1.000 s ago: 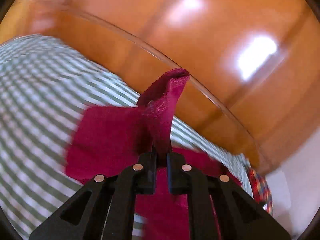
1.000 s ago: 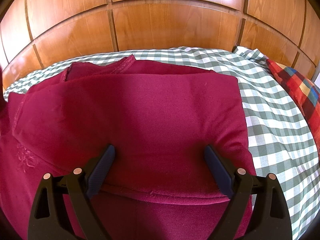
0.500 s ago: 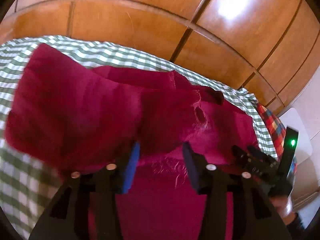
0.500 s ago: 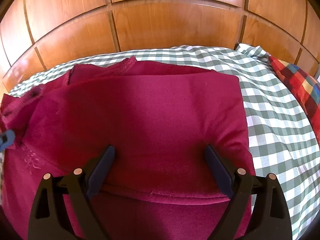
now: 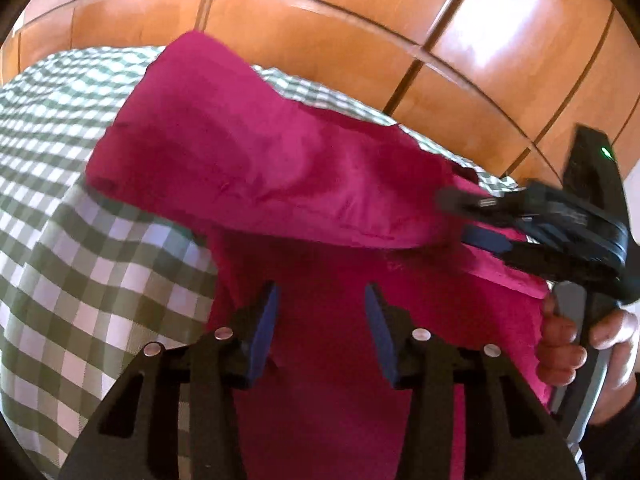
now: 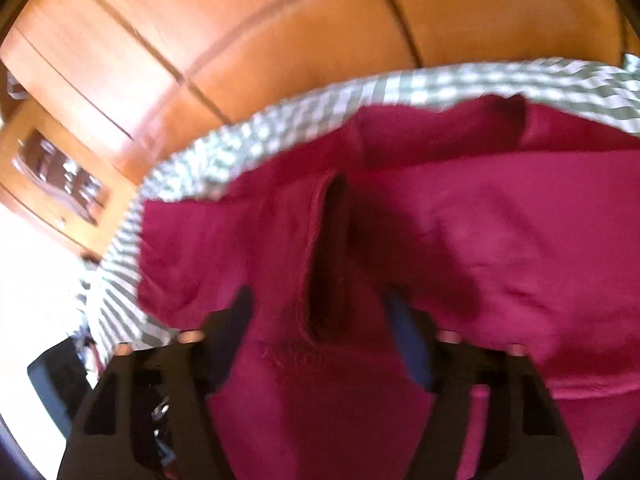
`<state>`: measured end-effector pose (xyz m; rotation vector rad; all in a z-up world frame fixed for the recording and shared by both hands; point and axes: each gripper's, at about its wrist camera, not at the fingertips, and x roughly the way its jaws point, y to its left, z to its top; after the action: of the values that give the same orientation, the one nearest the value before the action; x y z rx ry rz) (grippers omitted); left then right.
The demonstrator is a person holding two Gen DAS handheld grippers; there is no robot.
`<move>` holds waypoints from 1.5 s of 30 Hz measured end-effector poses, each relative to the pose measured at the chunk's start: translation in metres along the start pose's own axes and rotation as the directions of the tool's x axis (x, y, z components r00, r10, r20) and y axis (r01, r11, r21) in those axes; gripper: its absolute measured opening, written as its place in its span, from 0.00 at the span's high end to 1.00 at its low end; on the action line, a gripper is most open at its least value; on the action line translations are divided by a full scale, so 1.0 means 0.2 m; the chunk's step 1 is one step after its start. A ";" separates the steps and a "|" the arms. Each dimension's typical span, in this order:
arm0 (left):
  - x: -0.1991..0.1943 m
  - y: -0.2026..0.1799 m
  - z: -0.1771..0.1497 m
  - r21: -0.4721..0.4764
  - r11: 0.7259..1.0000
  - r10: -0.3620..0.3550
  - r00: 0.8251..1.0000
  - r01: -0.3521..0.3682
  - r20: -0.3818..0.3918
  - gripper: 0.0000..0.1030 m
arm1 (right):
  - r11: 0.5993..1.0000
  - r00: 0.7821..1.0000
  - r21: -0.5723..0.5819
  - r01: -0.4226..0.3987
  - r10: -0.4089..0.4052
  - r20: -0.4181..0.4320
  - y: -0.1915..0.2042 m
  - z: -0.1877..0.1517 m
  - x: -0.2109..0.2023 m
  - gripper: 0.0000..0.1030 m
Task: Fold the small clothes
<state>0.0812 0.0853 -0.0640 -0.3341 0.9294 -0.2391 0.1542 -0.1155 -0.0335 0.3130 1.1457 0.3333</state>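
Lying across the middle of both views on a green-and-white checked bedsheet, the crimson knit garment looks soft, light and floppy — best pinched at a hemmed edge. Both the left gripper and the right gripper are closing — nothing pinched yet.

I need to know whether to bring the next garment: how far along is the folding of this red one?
Partly done. One flap of the red garment already lies folded over the rest on the checked cover. In hand: both grippers' jaws are closing, the right gripper around a raised edge of cloth, the left gripper above flat fabric, gripping nothing yet. Left: the remaining folds and flattening the loose edges.
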 end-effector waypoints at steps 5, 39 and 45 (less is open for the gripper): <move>0.03 0.05 -0.02 -0.036 0.999 -0.027 1.000 0.027 0.007 0.61 | 0.994 0.992 -0.101 0.051 -0.038 0.121 0.14 0.06 -0.21 0.96; -0.29 -0.06 0.05 0.040 0.999 -0.014 0.996 0.010 0.090 0.56 | 0.922 0.941 0.340 0.185 -0.266 0.210 -0.87 -0.24 -0.62 0.92; -0.20 -0.15 0.16 0.088 0.996 -0.031 0.994 0.022 0.101 0.55 | 0.938 0.905 0.282 0.200 -0.287 0.313 -0.73 -0.22 -0.78 0.54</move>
<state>0.0835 0.0766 -0.0051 -0.2766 0.8113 -0.2836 0.0687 -0.3087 0.0203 0.4205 0.8586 -0.0892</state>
